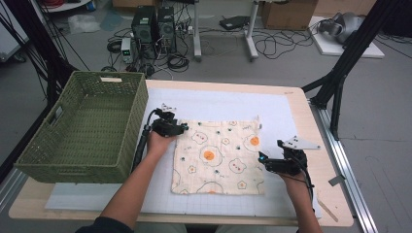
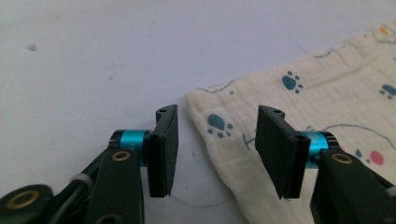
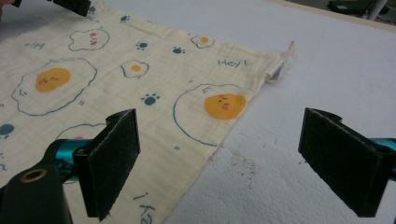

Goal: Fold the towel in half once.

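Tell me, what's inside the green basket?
The green basket looks empty: its woven floor shows bare in the high view. The strip just behind its near wall is hidden. The egg-print cloth lies flat on the white mat beside it, not inside.

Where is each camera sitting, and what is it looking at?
High view: sits above the person's side of the table, looking forward and down at the cloth and green basket; both forearms show, with the left gripper and right gripper.
Left gripper view: rides the left gripper, looking along its open jaws at a cloth corner.
Right gripper view: rides the right gripper, looking along its open jaws over the cloth's edge.
All views share the cloth.
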`<state>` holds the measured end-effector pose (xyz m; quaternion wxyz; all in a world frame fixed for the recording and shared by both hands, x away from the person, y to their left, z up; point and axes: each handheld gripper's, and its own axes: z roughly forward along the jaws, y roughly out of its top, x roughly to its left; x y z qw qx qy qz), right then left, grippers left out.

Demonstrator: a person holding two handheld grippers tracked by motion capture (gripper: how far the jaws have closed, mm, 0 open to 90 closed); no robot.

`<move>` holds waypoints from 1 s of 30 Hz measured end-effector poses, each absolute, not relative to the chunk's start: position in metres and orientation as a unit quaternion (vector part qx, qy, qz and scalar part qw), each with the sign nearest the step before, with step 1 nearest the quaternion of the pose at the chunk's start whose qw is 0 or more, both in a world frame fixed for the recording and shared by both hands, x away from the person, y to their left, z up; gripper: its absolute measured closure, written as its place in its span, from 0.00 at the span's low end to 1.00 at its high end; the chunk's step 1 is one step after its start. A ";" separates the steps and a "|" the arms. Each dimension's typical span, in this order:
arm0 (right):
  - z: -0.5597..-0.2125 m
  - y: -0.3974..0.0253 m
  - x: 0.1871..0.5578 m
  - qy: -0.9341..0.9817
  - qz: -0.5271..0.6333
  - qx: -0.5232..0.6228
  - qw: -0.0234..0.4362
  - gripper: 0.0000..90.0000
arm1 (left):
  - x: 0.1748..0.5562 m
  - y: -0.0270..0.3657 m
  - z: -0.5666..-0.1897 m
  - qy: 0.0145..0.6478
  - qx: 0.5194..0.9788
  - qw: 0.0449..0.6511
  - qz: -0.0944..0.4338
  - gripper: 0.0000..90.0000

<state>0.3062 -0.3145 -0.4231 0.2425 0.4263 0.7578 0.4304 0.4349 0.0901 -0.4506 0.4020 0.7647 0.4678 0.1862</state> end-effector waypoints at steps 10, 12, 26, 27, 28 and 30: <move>-0.428 -0.311 0.316 0.760 0.420 0.440 0.228 0.13 | 0.435 0.089 -0.451 0.455 0.769 0.407 0.191 0.95; -0.428 -0.311 0.324 0.759 0.419 0.449 0.216 0.13 | 0.436 0.093 -0.451 0.468 0.759 0.416 0.180 0.95; -0.432 -0.295 0.412 0.772 0.354 0.492 0.193 0.34 | 0.437 0.094 -0.452 0.480 0.753 0.415 0.176 0.93; -0.432 -0.296 0.416 0.766 0.355 0.498 0.196 0.39 | 0.437 0.094 -0.452 0.480 0.753 0.415 0.176 0.93; -0.433 -0.296 0.418 0.763 0.355 0.503 0.199 0.44 | 0.437 0.094 -0.452 0.480 0.753 0.414 0.175 0.93; -0.435 -0.296 0.424 0.758 0.350 0.511 0.204 0.51 | 0.437 0.095 -0.452 0.482 0.752 0.415 0.176 0.93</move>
